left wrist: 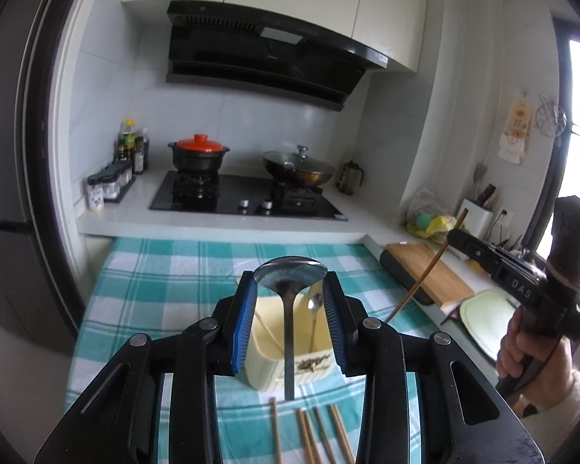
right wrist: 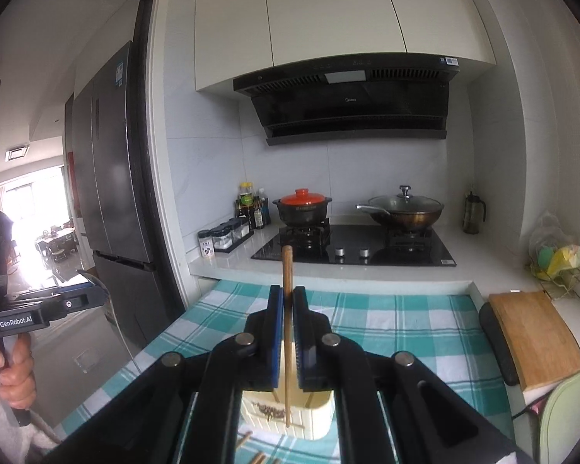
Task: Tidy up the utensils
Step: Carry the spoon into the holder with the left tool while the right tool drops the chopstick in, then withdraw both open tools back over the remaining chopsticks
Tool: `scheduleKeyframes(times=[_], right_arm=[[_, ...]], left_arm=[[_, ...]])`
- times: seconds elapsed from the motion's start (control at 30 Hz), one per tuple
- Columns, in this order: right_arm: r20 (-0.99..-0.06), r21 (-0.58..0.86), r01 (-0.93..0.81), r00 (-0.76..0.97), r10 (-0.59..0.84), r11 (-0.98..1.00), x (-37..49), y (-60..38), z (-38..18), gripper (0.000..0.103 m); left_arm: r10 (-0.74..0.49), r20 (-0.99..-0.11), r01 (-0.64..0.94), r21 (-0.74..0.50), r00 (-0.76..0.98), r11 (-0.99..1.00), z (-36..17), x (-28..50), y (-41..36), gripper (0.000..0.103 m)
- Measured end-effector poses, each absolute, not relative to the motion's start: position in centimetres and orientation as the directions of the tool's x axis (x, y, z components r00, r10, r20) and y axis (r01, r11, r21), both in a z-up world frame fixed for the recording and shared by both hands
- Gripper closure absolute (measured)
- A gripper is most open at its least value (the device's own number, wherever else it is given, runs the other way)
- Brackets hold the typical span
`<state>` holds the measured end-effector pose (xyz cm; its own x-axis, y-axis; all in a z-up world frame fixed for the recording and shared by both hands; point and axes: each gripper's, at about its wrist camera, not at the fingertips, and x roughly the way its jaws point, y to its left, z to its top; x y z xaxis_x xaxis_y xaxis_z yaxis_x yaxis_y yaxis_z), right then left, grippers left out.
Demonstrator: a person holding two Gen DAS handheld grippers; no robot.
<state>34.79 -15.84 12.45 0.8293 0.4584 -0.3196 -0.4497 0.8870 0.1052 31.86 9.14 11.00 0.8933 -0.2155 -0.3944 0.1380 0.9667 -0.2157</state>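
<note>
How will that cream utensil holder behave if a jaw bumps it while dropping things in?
The cream utensil holder looks like thin plastic, so probably light and apt to slide on the checked cloth. It stands tall and narrow with only a small spoon inside, so it may tip.

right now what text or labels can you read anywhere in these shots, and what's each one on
"GenRobot.AI": on the left gripper body.
"DAS": on the right gripper body.
Range hood logo: too small to read.
Fridge stickers, spice jar labels, wall hanging: blurred, unreadable.
</note>
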Motion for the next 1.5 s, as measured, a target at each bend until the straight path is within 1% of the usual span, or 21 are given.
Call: scheduleKeyframes(times=[0.1, 0.2, 0.37, 0.43, 0.53, 0.6, 0.77, 0.8, 0.83, 0.87, 0.9, 0.93, 0.97, 1.03, 1.13, 1.17, 1.2, 1.27, 1.33, 1.37, 1.5], right_arm=[[-0.297, 0.078, -0.456, 0.838, 0.457, 0.887, 37.0, -14.4, 12.1, 0.098], [-0.315, 0.057, -0.466, 0.831, 0.458, 0.883, 39.4, -13.0, 10.3, 0.098], [-0.448, 0.065, -0.482, 0.768, 0.458, 0.874, 43.9, -11.3, 4.9, 0.098], [-0.525, 0.077, -0.486, 0.722, 0.450, 0.871, 45.7, -10.5, 2.6, 0.098], [-0.642, 0.142, -0.476, 0.623, 0.447, 0.868, 48.1, -10.0, -0.3, 0.098], [-0.679, 0.149, -0.462, 0.595, 0.430, 0.874, 49.0, -9.7, -1.4, 0.098], [-0.713, 0.183, -0.424, 0.564, 0.417, 0.887, 50.8, -9.6, -2.7, 0.096], [-0.713, 0.193, -0.415, 0.564, 0.417, 0.889, 51.0, -9.7, -2.7, 0.093], [-0.710, 0.197, -0.402, 0.570, 0.413, 0.894, 51.2, -9.8, -2.6, 0.081], [-0.701, 0.203, -0.391, 0.582, 0.412, 0.898, 50.9, -10.1, -2.3, 0.059], [-0.687, 0.211, -0.386, 0.595, 0.417, 0.898, 50.7, -10.4, -1.7, 0.048], [-0.669, 0.215, -0.386, 0.611, 0.423, 0.897, 50.1, -10.9, -1.0, 0.042], [-0.657, 0.207, -0.390, 0.625, 0.423, 0.897, 49.6, -11.2, -0.1, 0.042], [-0.636, 0.174, -0.404, 0.650, 0.416, 0.898, 47.7, -12.0, 1.8, 0.042], [-0.604, 0.138, -0.441, 0.673, 0.428, 0.887, 43.3, -13.9, 5.0, 0.041], [-0.598, 0.119, -0.452, 0.679, 0.427, 0.884, 41.7, -14.4, 5.8, 0.040], [-0.598, 0.095, -0.466, 0.680, 0.425, 0.880, 40.0, -14.9, 6.5, 0.038], [-0.612, 0.040, -0.478, 0.682, 0.400, 0.877, 36.7, -15.8, 6.9, 0.031], [-0.643, -0.008, -0.471, 0.678, 0.356, 0.882, 33.4, -16.4, 6.1, 0.027], [-0.654, -0.013, -0.471, 0.671, 0.349, 0.882, 31.8, -16.8, 5.4, 0.027], [-0.687, 0.012, -0.434, 0.651, 0.323, 0.901, 25.0, -17.5, 0.3, 0.027]], left_arm=[[-0.213, -0.389, 0.129, -0.230, 0.896, 0.965, 11.0, 35.4, 8.7, 0.068], [-0.206, -0.412, 0.110, -0.246, 0.887, 0.963, 9.5, 38.9, 8.3, 0.068], [-0.176, -0.501, 0.058, -0.242, 0.847, 0.969, 5.2, 43.7, 7.6, 0.068], [-0.167, -0.545, 0.036, -0.242, 0.822, 0.970, 3.3, 45.3, 7.3, 0.068], [-0.160, -0.606, 0.017, -0.235, 0.779, 0.972, 0.7, 47.3, 6.9, 0.068], [-0.153, -0.634, 0.009, -0.226, 0.758, 0.974, -0.6, 48.4, 6.6, 0.068], [-0.117, -0.681, -0.024, -0.194, 0.723, 0.981, -3.0, 50.6, 6.1, 0.068], [-0.106, -0.690, -0.033, -0.185, 0.716, 0.982, -3.4, 50.9, 6.0, 0.067], [-0.096, -0.701, -0.043, -0.178, 0.707, 0.983, -3.6, 51.1, 5.9, 0.067], [-0.095, -0.707, -0.048, -0.179, 0.700, 0.983, -3.8, 51.2, 6.1, 0.066], [-0.103, -0.707, -0.048, -0.190, 0.699, 0.981, -3.8, 50.9, 6.4, 0.065], [-0.117, -0.699, -0.042, -0.207, 0.705, 0.978, -3.5, 50.3, 6.7, 0.062], [-0.126, -0.690, -0.036, -0.215, 0.713, 0.976, -3.1, 49.5, 7.0, 0.055], [-0.116, -0.672, -0.027, -0.199, 0.731, 0.980, -1.8, 47.2, 7.8, 0.044], [-0.101, -0.654, -0.001, -0.154, 0.749, 0.988, 0.3, 42.5, 9.0, 0.035], [-0.106, -0.653, 0.013, -0.145, 0.750, 0.989, 0.9, 40.6, 9.3, 0.029], [-0.112, -0.654, 0.028, -0.137, 0.749, 0.990, 1.4, 38.7, 9.6, 0.026], [-0.113, -0.658, 0.049, -0.114, 0.744, 0.992, 2.0, 34.7, 9.9, 0.016], [-0.102, -0.662, 0.061, -0.085, 0.742, 0.994, 2.1, 30.6, 9.6, 0.012], [-0.096, -0.664, 0.062, -0.074, 0.741, 0.995, 1.8, 28.8, 9.3, 0.010], [-0.085, -0.667, 0.055, -0.066, 0.741, 0.996, -1.1, 22.4, 7.4, 0.007]])
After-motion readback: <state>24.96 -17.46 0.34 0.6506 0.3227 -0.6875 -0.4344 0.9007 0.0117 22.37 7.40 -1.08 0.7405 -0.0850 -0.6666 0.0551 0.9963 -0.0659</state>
